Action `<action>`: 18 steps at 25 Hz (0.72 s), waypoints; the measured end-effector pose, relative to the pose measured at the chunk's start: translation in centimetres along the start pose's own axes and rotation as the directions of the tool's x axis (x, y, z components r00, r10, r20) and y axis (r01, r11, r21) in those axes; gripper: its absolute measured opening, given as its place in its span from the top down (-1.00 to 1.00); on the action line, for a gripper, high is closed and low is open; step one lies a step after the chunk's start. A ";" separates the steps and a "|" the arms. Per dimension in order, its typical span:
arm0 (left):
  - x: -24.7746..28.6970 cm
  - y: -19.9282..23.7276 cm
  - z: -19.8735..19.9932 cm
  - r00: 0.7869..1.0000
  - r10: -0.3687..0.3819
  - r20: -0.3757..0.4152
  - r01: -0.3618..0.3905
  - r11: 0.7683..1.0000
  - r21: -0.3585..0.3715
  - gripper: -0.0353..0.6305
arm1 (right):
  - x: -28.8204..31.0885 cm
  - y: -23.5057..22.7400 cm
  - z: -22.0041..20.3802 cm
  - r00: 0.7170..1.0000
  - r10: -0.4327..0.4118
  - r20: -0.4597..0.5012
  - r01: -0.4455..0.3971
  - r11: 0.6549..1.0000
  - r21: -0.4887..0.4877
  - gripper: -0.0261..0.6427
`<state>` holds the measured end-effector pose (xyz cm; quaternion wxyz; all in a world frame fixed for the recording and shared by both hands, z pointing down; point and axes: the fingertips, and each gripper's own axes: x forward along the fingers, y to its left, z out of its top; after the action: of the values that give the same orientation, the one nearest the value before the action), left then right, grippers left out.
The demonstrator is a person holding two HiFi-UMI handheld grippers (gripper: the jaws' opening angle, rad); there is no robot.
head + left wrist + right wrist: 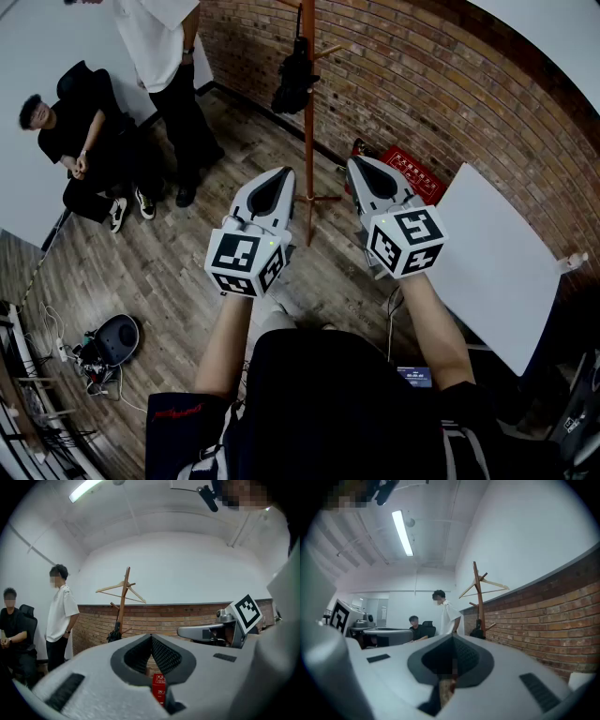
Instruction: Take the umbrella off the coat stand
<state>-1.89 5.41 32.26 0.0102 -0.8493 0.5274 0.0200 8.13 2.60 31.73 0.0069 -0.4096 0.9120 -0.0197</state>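
Note:
A black folded umbrella (295, 75) hangs on the wooden coat stand (307, 131) by the brick wall. It shows small in the left gripper view as the umbrella (115, 633) on the stand (123, 599), and in the right gripper view as the umbrella (477, 632) on the stand (478, 597). A wooden hanger (119, 587) sits near the stand's top. My left gripper (284, 172) and right gripper (357, 161) are held level side by side, well short of the stand. Both have their jaws together with nothing between them.
One person sits on a black chair (80, 141) at the left and another stands (164, 56) beside them. A red box (412, 173) lies at the wall's foot. A white table (497, 262) is on the right. Cables and a round device (112, 339) lie on the floor.

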 end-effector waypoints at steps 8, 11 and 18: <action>0.1 -0.3 -0.3 1.000 0.001 -0.008 -0.001 1.000 -0.007 0.84 | -0.1 0.1 -0.2 1.000 0.011 0.002 -0.011 1.000 0.018 0.84; 0.0 -0.6 -0.6 1.000 0.004 -0.014 -0.004 1.000 -0.009 0.84 | -0.4 0.1 -0.5 1.000 0.017 0.001 -0.017 0.999 0.032 0.84; -0.2 -1.5 -0.8 0.999 0.035 -0.011 -0.035 0.999 -0.014 0.84 | -1.5 -0.8 -1.0 1.000 0.021 -0.003 -0.021 0.998 0.058 0.84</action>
<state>-0.58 6.21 33.03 0.0012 -0.8400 0.5422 0.0194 9.66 3.24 32.79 0.0175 -0.3997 0.9153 -0.0471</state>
